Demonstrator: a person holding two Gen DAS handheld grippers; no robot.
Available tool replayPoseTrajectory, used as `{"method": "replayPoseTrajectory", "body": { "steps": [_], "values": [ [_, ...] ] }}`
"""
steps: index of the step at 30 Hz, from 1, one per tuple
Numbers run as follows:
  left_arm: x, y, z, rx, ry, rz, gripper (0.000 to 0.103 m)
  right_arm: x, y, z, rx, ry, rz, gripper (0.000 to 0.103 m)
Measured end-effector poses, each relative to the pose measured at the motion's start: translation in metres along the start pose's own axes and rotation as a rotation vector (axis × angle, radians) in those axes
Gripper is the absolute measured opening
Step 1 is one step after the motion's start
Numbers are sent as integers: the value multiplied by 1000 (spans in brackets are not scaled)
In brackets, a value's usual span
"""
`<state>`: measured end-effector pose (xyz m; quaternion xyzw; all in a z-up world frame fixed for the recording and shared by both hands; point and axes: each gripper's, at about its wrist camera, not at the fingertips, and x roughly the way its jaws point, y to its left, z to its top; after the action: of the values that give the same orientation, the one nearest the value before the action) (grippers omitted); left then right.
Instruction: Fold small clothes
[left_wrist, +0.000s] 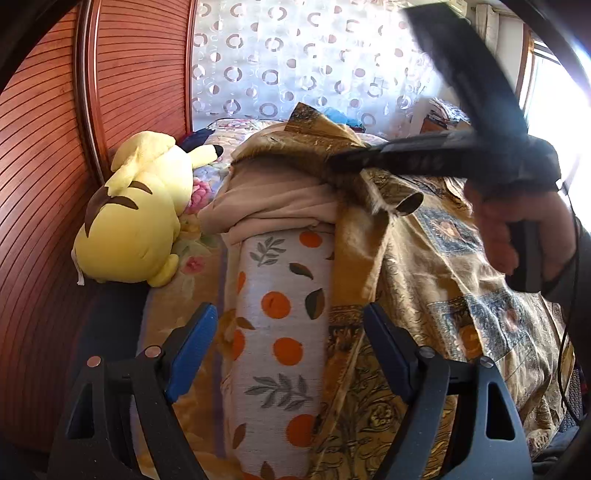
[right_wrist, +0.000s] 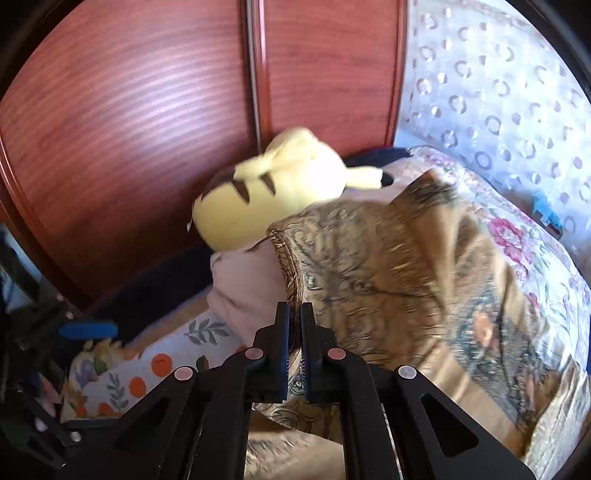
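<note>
A gold and brown patterned cloth (left_wrist: 424, 258) lies draped over a heap on the bed, with one corner standing up at the back. In the left wrist view my right gripper (left_wrist: 334, 164) reaches in from the right, held by a hand (left_wrist: 517, 229), and pinches a fold of that cloth. The right wrist view shows the same grip: my right gripper (right_wrist: 295, 308) is shut on the patterned cloth (right_wrist: 388, 258). A beige cloth (left_wrist: 280, 199) sits bunched under it. My left gripper (left_wrist: 290, 314) hangs open above an orange-dotted pillow (left_wrist: 280, 332), holding nothing.
A yellow plush toy (left_wrist: 136, 221) lies at the left against a ribbed wooden wardrobe door (left_wrist: 48, 147). A floral bedspread (right_wrist: 517, 236) covers the bed. A white curtain with ring shapes (left_wrist: 295, 55) hangs behind, with a bright window (left_wrist: 554, 110) at the right.
</note>
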<state>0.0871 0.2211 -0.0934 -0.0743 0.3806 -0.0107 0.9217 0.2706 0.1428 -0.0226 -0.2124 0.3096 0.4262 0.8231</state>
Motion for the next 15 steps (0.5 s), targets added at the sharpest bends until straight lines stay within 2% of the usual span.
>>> {"method": "replayPoseTrajectory", "body": {
  "steps": [5, 8, 10, 15],
  "values": [
    [3, -11, 3, 15, -3, -10, 82, -61, -28, -10, 107, -134, 11, 5],
    [4, -19, 4, 26, -6, -16, 82, -93, -51, -37, 189, -187, -22, 5],
    [5, -24, 4, 34, -6, -24, 82, -104, -66, -63, 250, -176, -71, 5],
    [10, -38, 12, 58, -1, -29, 82, -97, -93, -118, 298, -40, -173, 5]
  ]
}}
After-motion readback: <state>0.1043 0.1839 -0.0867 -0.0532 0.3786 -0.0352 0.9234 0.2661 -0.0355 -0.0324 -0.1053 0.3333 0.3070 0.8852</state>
